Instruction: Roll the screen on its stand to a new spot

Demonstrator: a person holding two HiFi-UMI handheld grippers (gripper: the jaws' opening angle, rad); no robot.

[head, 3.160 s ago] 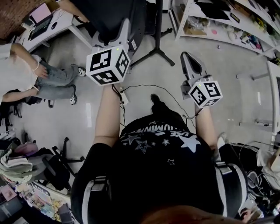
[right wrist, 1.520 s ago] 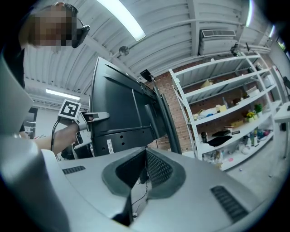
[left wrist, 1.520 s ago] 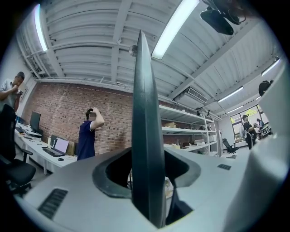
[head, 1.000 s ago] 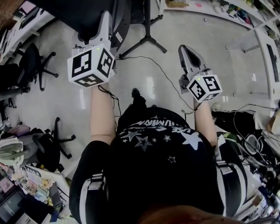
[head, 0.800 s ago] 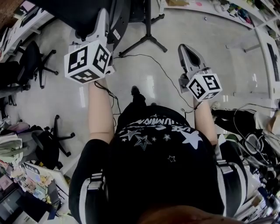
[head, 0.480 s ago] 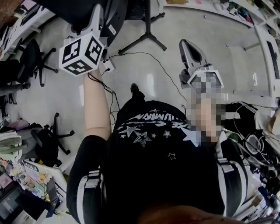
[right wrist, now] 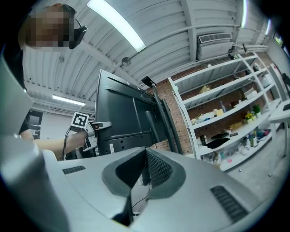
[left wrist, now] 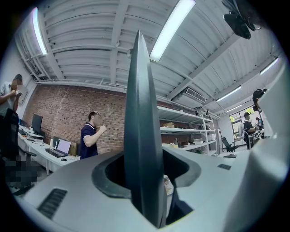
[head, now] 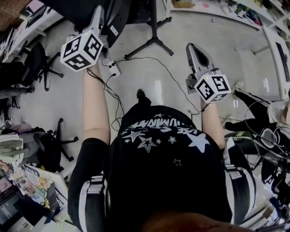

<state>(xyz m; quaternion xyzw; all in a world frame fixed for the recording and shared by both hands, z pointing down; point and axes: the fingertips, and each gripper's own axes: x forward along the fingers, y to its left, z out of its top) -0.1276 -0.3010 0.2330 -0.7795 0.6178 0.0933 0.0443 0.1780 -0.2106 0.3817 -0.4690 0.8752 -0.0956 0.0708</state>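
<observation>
The black screen (head: 86, 10) stands on a pole stand with spread legs (head: 155, 42) at the top of the head view. My left gripper (head: 100, 14) reaches up to the screen's near edge and is shut on it. In the left gripper view that thin dark edge (left wrist: 139, 131) stands upright between the jaws. My right gripper (head: 190, 46) hangs apart to the right over the floor, shut and holding nothing. The right gripper view shows the screen's back (right wrist: 122, 115) with the left gripper's marker cube (right wrist: 80, 120) at its side.
A cable (head: 156, 60) and a power strip (head: 112, 69) lie on the floor by the stand. Office chairs (head: 38, 63) and cluttered desks fill the left side. Shelves (head: 217, 9) line the top right. Someone's legs (head: 247, 99) and tangled cables are at the right.
My left gripper has shifted up and to the left in the head view, still holding the screen's edge. The floor view has slid and the power strip has come into sight. The right gripper stays shut.
</observation>
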